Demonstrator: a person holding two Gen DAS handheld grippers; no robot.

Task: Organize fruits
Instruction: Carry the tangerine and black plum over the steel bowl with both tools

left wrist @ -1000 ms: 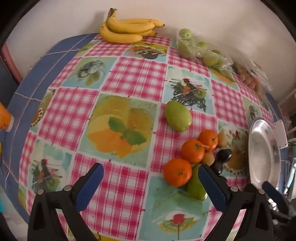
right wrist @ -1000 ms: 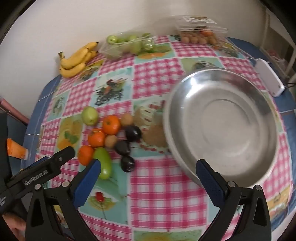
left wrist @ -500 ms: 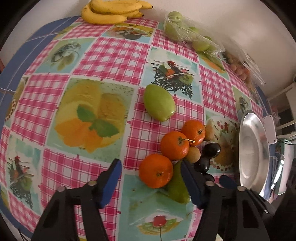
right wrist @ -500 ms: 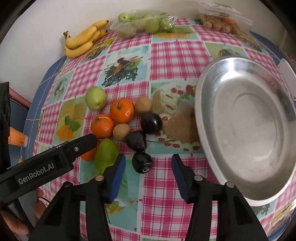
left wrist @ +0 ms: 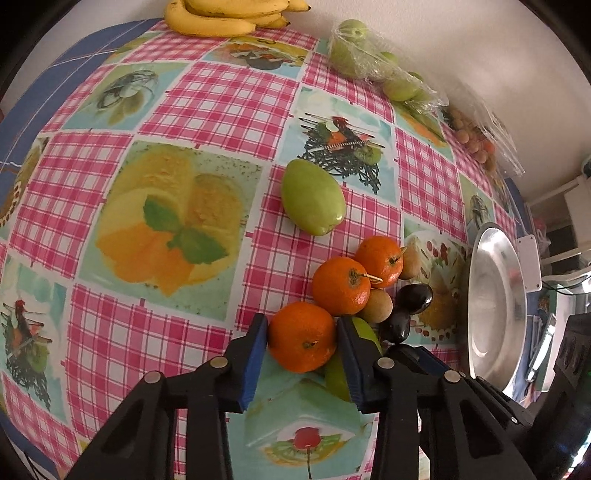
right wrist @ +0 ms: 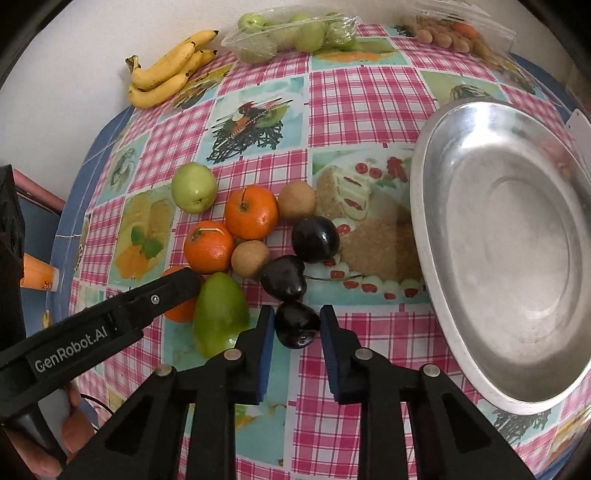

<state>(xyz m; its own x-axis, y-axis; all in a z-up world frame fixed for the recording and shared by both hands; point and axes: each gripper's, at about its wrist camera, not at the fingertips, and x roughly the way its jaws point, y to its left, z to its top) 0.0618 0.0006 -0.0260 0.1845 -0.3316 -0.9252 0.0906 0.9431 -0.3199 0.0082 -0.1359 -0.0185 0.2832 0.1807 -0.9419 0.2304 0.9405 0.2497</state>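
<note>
In the left wrist view my left gripper [left wrist: 301, 325] is closing tight on an orange [left wrist: 302, 341], with a blue pad pressing each side. Two more oranges [left wrist: 341, 286] lie just beyond it, and a green fruit [left wrist: 364, 332] shows behind the right finger. In the right wrist view my right gripper [right wrist: 297, 314] is closing on a dark plum [right wrist: 297, 325], pads against both sides. Two other dark plums [right wrist: 316, 238] and two small brown fruits [right wrist: 250, 258] lie behind it. The steel bowl [right wrist: 424, 206] stands to the right with nothing in it.
A green apple-like fruit [right wrist: 194, 186] and a long green fruit [right wrist: 219, 314] lie by the pile. Bananas [right wrist: 166, 70], a bag of green fruits [right wrist: 291, 35] and a box of small fruits [right wrist: 454, 33] line the wall. A white device [left wrist: 530, 262] lies past the bowl.
Both grippers came down toward the fruit pile and their jaws went from wide open to shut, the left on an orange, the right on a dark plum.
</note>
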